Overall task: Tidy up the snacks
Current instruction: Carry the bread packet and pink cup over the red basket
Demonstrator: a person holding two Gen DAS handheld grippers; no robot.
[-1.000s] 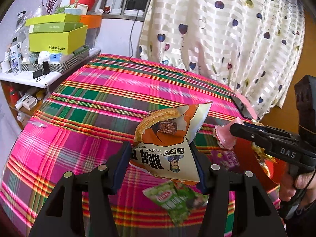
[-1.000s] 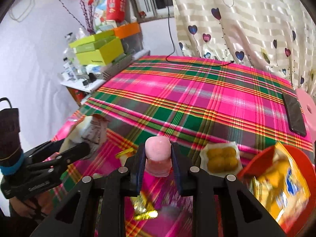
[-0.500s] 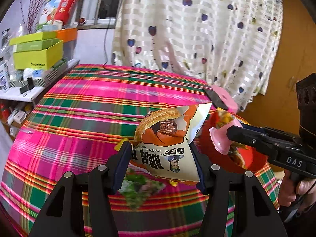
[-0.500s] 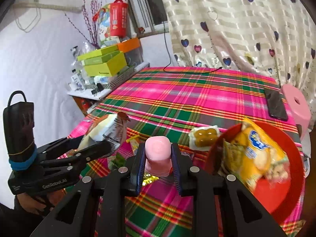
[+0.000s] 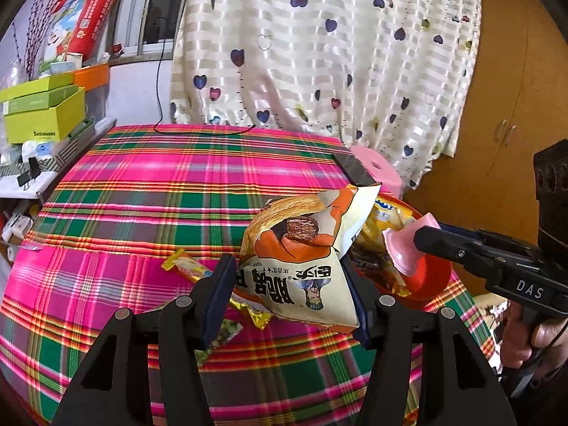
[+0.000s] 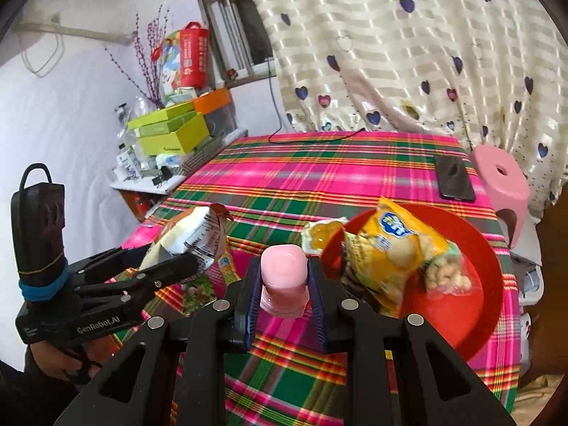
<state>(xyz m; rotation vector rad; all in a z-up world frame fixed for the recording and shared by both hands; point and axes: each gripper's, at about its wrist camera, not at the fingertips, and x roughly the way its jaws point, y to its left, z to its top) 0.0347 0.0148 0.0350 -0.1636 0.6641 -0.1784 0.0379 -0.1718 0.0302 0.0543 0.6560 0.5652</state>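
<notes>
My left tongs [image 5: 289, 296] grip a cream-and-orange snack bag [image 5: 301, 259], pinched by its lower part between both fingers and held off the tabletop [image 5: 142, 184]. The bag stands tilted, its upper corner leaning toward the red plate [image 6: 472, 277]. From the right wrist camera the same bag's back [image 6: 191, 238] shows, white with print, clamped in the left tongs [image 6: 177, 264].

My right tongs [image 6: 284, 293] are closed on a pink jelly cup [image 6: 284, 280], held upright between the blue pads, above the plaid cloth just beside the plate's near-left rim. From the left wrist camera the cup [image 5: 404, 248] sits at the tip of the right tongs [image 5: 420, 239], in front of the plate [image 5: 431, 278].

On the plate: a yellow chip bag [image 6: 394, 245] and a clear packet of pale puffs [image 6: 447, 273], overlapping. A small clear pack of yellow cakes [image 6: 321, 236] lies against the plate's far-left rim.

On the cloth under the left tongs: a yellow-orange stick wrapper [image 5: 188, 266] and a green packet [image 6: 197, 289], partly hidden.

Dark phone [image 6: 454, 179] near the far right tabletop edge; pink stool [image 6: 500, 177] just past it.
</notes>
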